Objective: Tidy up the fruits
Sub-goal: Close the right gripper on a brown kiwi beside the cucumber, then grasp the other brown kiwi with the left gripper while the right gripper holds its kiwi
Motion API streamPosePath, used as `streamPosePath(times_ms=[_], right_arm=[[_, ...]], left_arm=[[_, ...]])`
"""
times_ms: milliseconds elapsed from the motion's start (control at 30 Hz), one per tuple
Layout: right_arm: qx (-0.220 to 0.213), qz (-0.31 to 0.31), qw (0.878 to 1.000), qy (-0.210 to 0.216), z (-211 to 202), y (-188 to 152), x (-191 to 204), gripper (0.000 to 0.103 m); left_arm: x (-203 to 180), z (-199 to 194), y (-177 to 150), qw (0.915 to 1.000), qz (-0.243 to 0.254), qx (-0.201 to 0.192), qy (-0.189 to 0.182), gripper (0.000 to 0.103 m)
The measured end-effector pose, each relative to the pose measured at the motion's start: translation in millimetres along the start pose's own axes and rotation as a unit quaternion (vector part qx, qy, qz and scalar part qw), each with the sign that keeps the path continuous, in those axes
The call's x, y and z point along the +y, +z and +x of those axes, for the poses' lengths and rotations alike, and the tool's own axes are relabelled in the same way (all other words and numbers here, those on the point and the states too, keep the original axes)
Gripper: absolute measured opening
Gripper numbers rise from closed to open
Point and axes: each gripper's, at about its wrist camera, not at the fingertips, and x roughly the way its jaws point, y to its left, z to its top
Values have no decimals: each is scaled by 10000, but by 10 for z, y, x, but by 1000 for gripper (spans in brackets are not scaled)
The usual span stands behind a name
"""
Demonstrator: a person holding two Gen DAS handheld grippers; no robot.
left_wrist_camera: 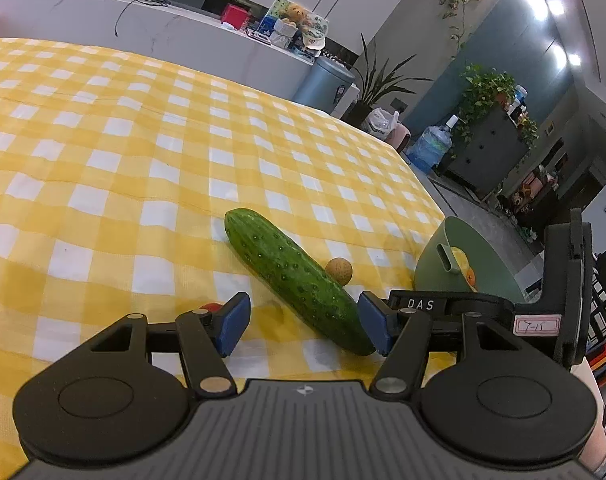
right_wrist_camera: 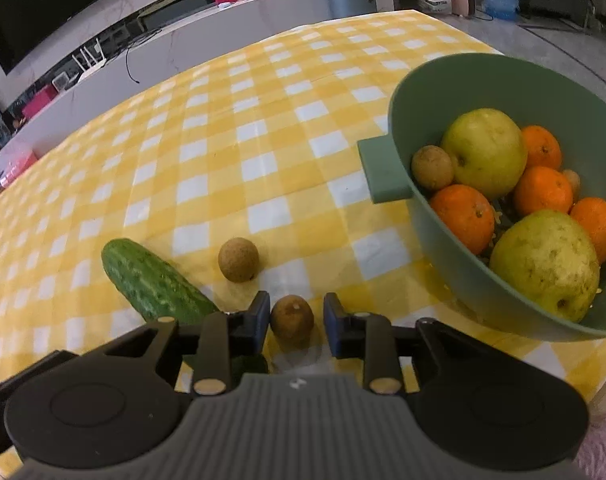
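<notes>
A green bowl (right_wrist_camera: 384,172) on the right holds two yellow-green pears, several oranges and a small brown fruit. My right gripper (right_wrist_camera: 297,322) straddles a small brown round fruit (right_wrist_camera: 292,319) lying on the cloth. A slim gap shows at the right pad, so the jaws stand open. A second brown fruit (right_wrist_camera: 238,260) and a cucumber (right_wrist_camera: 151,284) lie to its left. In the left wrist view the cucumber (left_wrist_camera: 287,272) lies diagonally, its near end between the open fingers of my left gripper (left_wrist_camera: 305,328), by the right pad. The brown fruit (left_wrist_camera: 339,270) sits behind it.
A yellow-and-white checked cloth (left_wrist_camera: 143,160) covers the table. A small red object (left_wrist_camera: 211,307) peeks out behind the left finger. The bowl (left_wrist_camera: 435,264) stands near the table's right edge. A grey counter (left_wrist_camera: 143,28) with clutter runs behind the table.
</notes>
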Motion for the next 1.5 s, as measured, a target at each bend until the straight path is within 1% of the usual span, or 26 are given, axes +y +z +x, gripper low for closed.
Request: streamPosePath(times_ms=[233, 300, 433, 467, 533, 600, 700, 767, 867, 933, 1033, 1100, 1200, 1267, 1367, 1433, 1500], right_arm=[[97, -108, 9999, -72, -44, -52, 17, 25], [95, -184, 9997, -133, -43, -57, 40, 20], [128, -295, 9993, -184, -63, -78, 66, 20], [129, -251, 9995, -158, -64, -80, 53, 20], [43, -95, 9999, -78, -87, -72, 9, 20], [-97, 111, 9999, -36, -133, -62, -54, 20], [-232, 506, 9984, 46, -180, -34, -180, 20], [-243, 780, 9966, 112, -201, -16, -271, 20], [-194, 1159, 9927, 277, -209, -3, -392, 20], [-209, 1284, 9909, 333, -219, -1, -427, 20], [-306, 1358, 9896, 353, -304, -15, -461, 20], [-391, 1394, 9885, 436, -384, -34, -504, 20], [-527, 1452, 9871, 429, -488, -66, -578, 20], [-513, 1540, 9853, 524, -513, -74, -636, 20], [-500, 1603, 9834, 684, -535, -77, -685, 20], [-455, 1460, 9855, 738, -528, -77, -661, 20], [-448, 1289, 9872, 820, -532, -103, -625, 20]], left_arm=[[-6, 5, -4, 10000, 23, 14, 12, 73], [-15, 8, -10, 10000, 45, 26, 2, 72], [-57, 4, -31, 9999, 150, 2, 9, 72], [-70, -3, -34, 9998, 171, -68, 28, 72], [-115, -43, -37, 9989, 214, -376, 186, 72], [-177, -61, -22, 9973, 436, -562, 174, 72], [-231, -26, 41, 9963, 637, -570, -10, 72], [-256, 21, 85, 9961, 684, -554, -47, 73], [-313, 146, 160, 9958, 825, -400, -11, 73], [-368, 240, 191, 9947, 989, -285, 36, 73], [-408, 385, 257, 9952, 964, -12, 138, 72], [-429, 454, 294, 9952, 971, 65, 97, 72], [-463, 569, 332, 9933, 1119, 292, -11, 72], [-486, 644, 344, 9916, 1224, 411, -49, 72], [-538, 762, 346, 9873, 1500, 529, -27, 72], [-563, 856, 338, 9806, 1857, 624, 73, 71], [-544, 919, 335, 9746, 2127, 704, -30, 69]])
